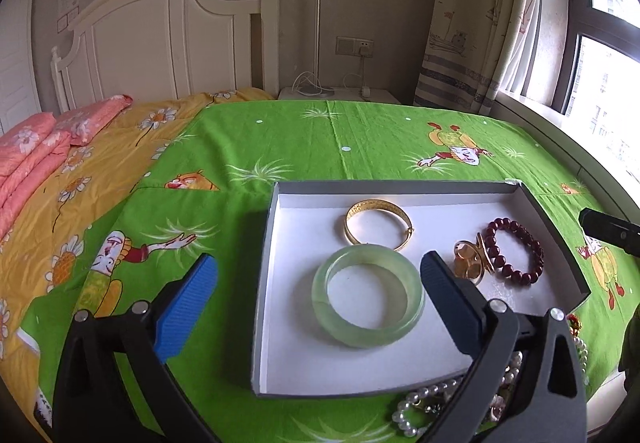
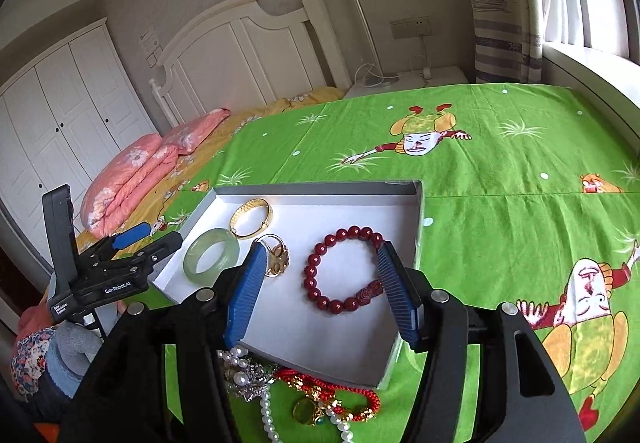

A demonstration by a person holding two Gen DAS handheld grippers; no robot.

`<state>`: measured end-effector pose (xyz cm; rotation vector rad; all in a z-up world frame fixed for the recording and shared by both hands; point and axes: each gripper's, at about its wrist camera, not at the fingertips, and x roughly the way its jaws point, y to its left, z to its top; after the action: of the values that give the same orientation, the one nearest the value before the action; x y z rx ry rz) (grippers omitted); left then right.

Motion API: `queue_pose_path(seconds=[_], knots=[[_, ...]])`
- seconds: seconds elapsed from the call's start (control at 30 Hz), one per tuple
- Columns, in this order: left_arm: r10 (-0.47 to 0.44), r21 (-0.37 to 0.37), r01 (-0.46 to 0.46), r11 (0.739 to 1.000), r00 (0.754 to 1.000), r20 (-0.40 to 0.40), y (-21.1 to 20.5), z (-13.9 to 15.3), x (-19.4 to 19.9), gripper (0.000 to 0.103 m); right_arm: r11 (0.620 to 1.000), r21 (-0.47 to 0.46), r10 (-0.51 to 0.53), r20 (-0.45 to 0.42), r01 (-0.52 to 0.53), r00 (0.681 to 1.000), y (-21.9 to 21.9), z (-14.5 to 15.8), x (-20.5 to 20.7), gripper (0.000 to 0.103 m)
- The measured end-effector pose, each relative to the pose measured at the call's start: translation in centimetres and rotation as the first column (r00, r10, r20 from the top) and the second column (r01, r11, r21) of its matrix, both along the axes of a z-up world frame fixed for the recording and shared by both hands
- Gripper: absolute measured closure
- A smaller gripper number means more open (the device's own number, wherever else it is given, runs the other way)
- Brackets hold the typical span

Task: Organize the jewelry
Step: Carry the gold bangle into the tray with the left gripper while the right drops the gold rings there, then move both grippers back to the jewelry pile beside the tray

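A: Left gripper (image 1: pixel 320 295)?
B: Spread wide, holding nothing; the green jade bangle (image 1: pixel 368 295) lies flat in the white tray (image 1: pixel 400 190) between its 2 pads.
A: Right gripper (image 2: pixel 320 279)?
B: Parted about halfway, empty, flanking the red bead bracelet (image 2: pixel 344 269) (also in the tray).
A: Anything only the right view shows?
B: A red cord bracelet (image 2: pixel 332 389) near the tray.

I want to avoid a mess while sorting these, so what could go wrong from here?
1. The pearl strand, red cord bracelet and other pieces lie tangled in a pile outside the box; lifting one may drag others along.
2. The gold ring sits near the jade bangle and red bead bracelet; new items could knock it.
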<state>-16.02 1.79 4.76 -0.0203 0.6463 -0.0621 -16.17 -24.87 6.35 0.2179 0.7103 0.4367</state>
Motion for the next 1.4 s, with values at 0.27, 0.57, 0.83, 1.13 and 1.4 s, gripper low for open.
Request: queue_pose_path(seconds=[0.27,0.57,0.83,1.13,1.4], knots=[[0.051,0.002,-0.051,0.999,0.999,0.018,2.1,-1.5,-3.4,0.002,0.999,-0.032,-0.021,-0.017,0.02,1.0,-2.3,-2.3,-2.9,0.044],[0.04,0.027,-0.04,0.999,0.999,-0.001,2.2,-3.0,-4.2,0.002,0.991,-0.123,0.046,0.024,-0.043,0.999,-1.7,-4.1,-7.6,0.044],[0.038,-0.06,-0.039,0.997,0.999,-0.018,3.4,-3.3,-4.3,0.002,0.945,-0.285,0.175,0.036,-0.158,0.984,3.0,-4.4,-7.8,0.052],[-0.222,-0.129,0.218,0.967,0.975,-0.018,1.5,-3.2,-8.4,0.002,0.915,-0.33,0.231,-0.043,-0.233,0.972,4.3,-4.8,-5.9,0.067],[-0.442,-0.12,0.431,0.894,0.892,-0.089,-2.9,-4.4,-10.0,0.002,0.919,-0.321,0.226,-0.052,-0.231,0.973,4.0,-5.2,-5.3,0.088]])
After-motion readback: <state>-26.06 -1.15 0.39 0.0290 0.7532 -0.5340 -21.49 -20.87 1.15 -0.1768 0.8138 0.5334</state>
